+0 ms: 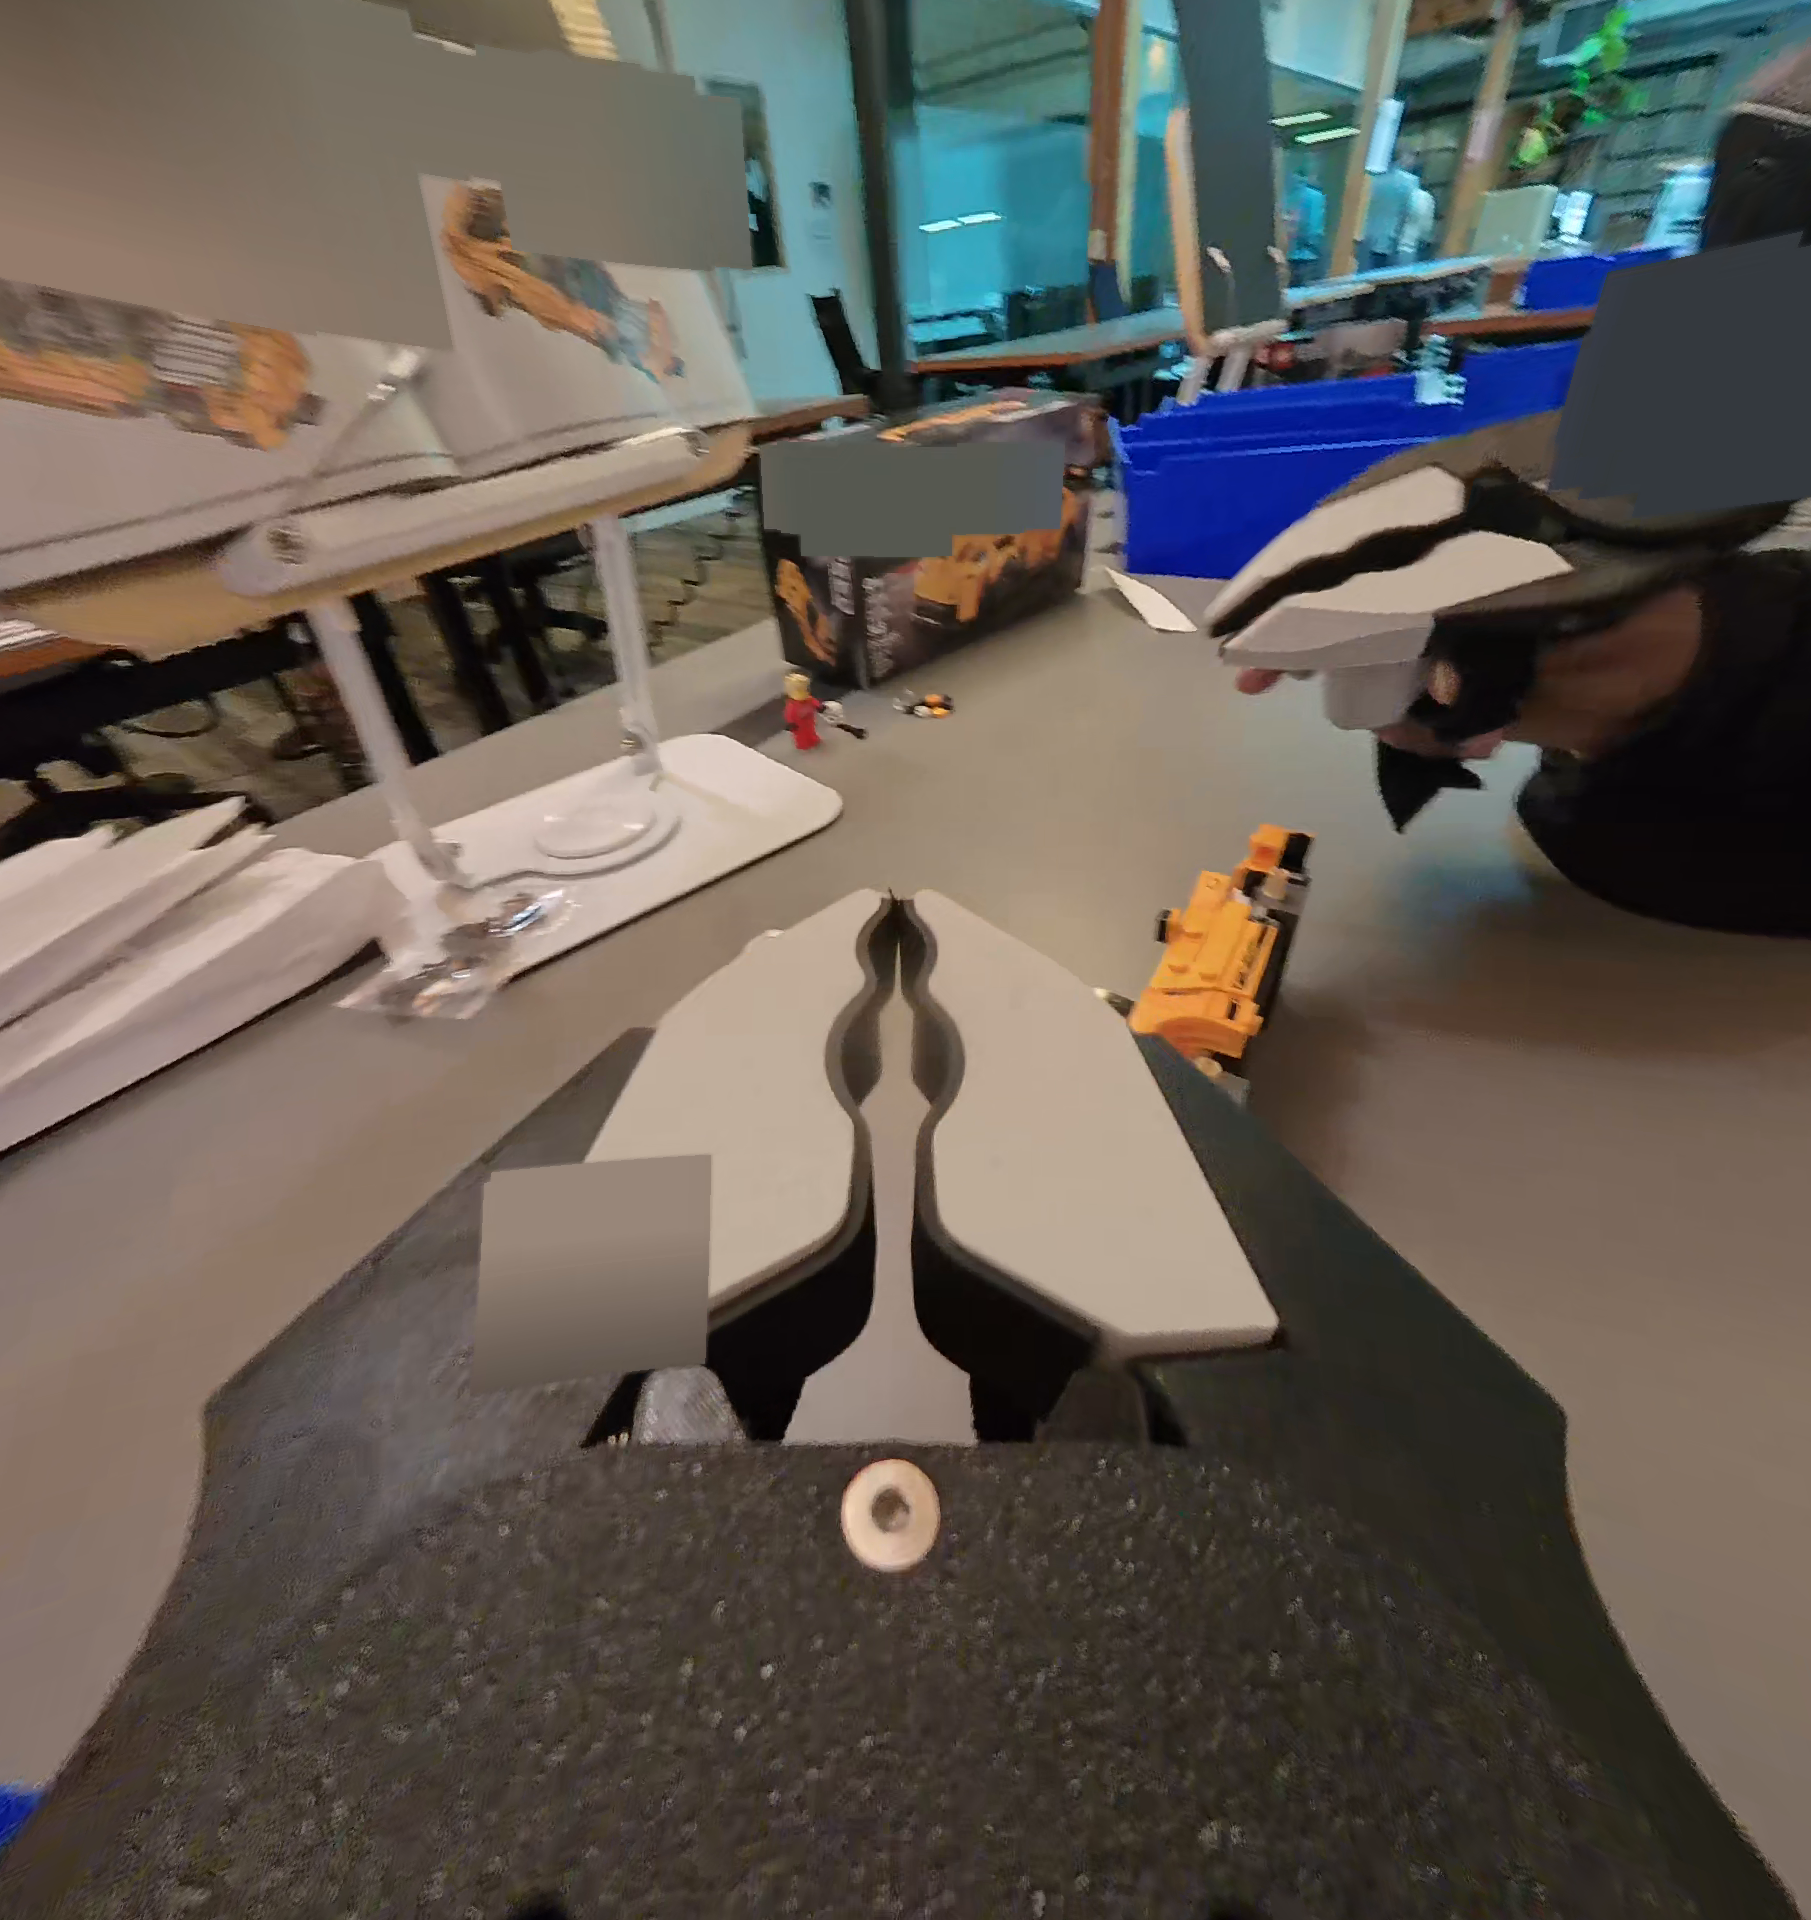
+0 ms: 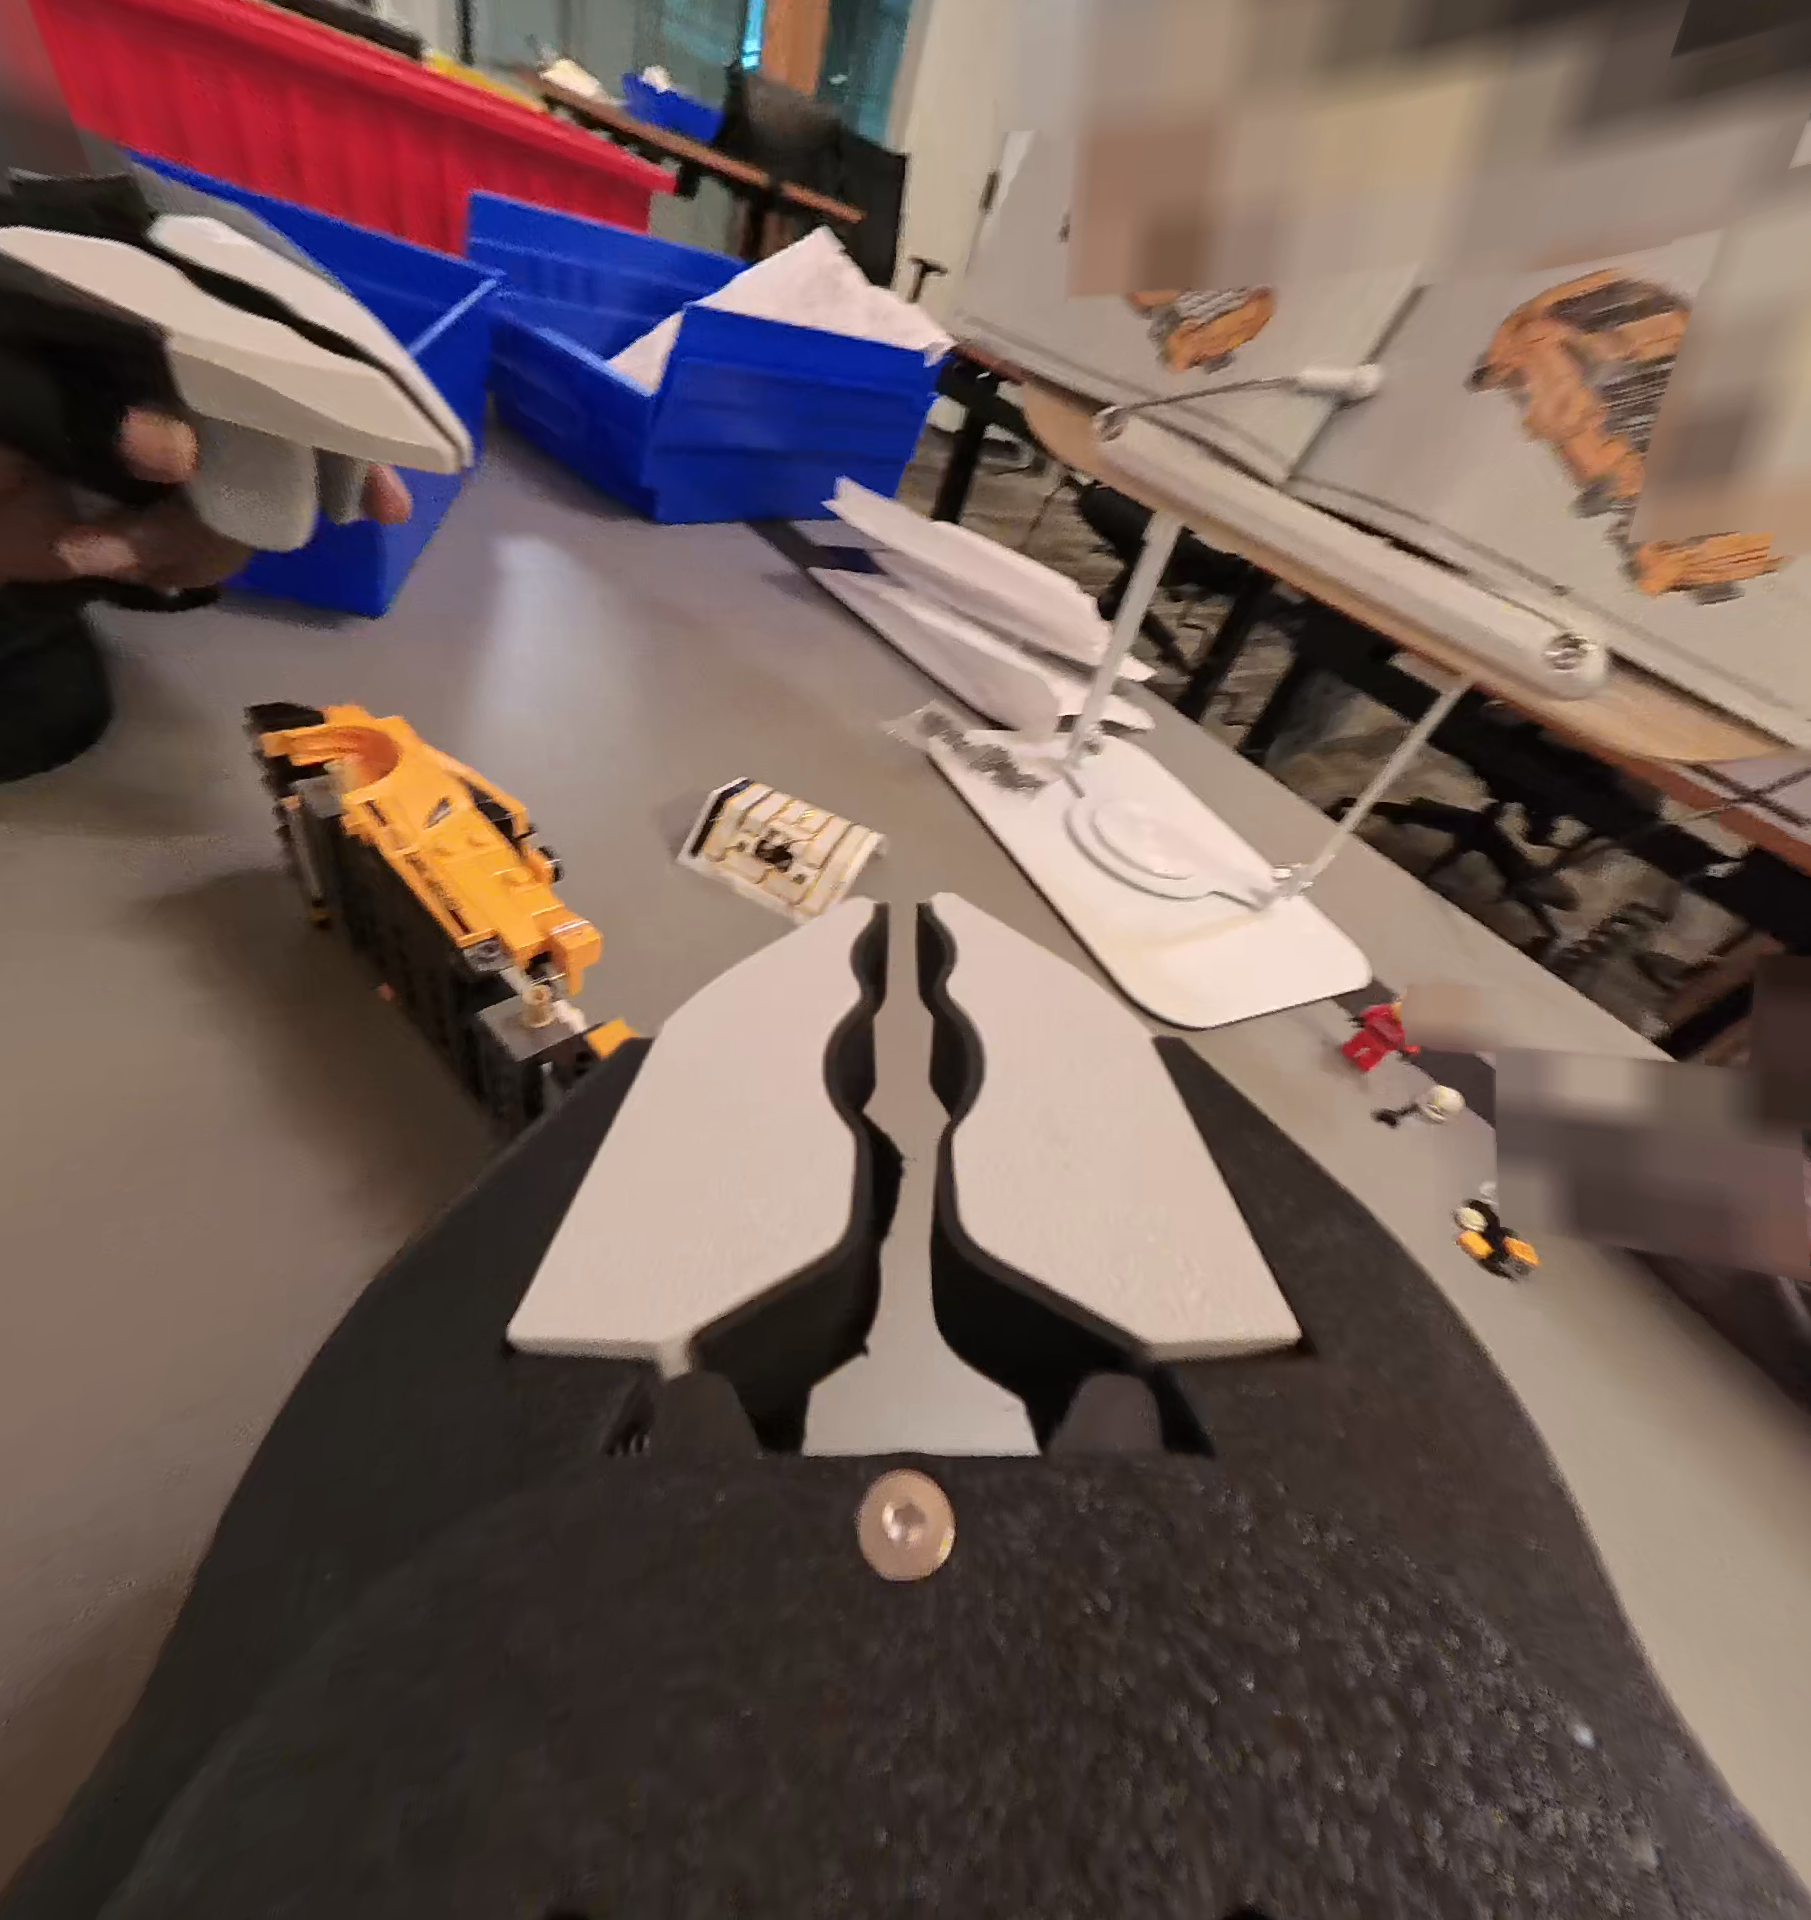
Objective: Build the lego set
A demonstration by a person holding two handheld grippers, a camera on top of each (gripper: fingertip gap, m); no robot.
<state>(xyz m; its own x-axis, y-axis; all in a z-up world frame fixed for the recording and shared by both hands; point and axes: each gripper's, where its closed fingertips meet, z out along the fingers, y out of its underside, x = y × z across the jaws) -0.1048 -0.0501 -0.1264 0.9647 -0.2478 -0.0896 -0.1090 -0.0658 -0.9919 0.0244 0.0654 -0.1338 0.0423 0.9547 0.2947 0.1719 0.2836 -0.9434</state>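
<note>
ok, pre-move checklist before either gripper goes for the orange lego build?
1. Left gripper empty: ok, tips nearly touching, nothing between them.
2. Right gripper empty: ok, narrow gap, nothing held.
3. Orange lego build free on the grey table: ok, neither gripper touches it.
4. Sticker sheet apart from the build: ok, it lies flat beside it.
5. Loose parts located: ok, red minifigure and small orange-black piece lie near the white stand base.
6. Instruction step on the stand: cannot tell, pages are blurred.
</note>
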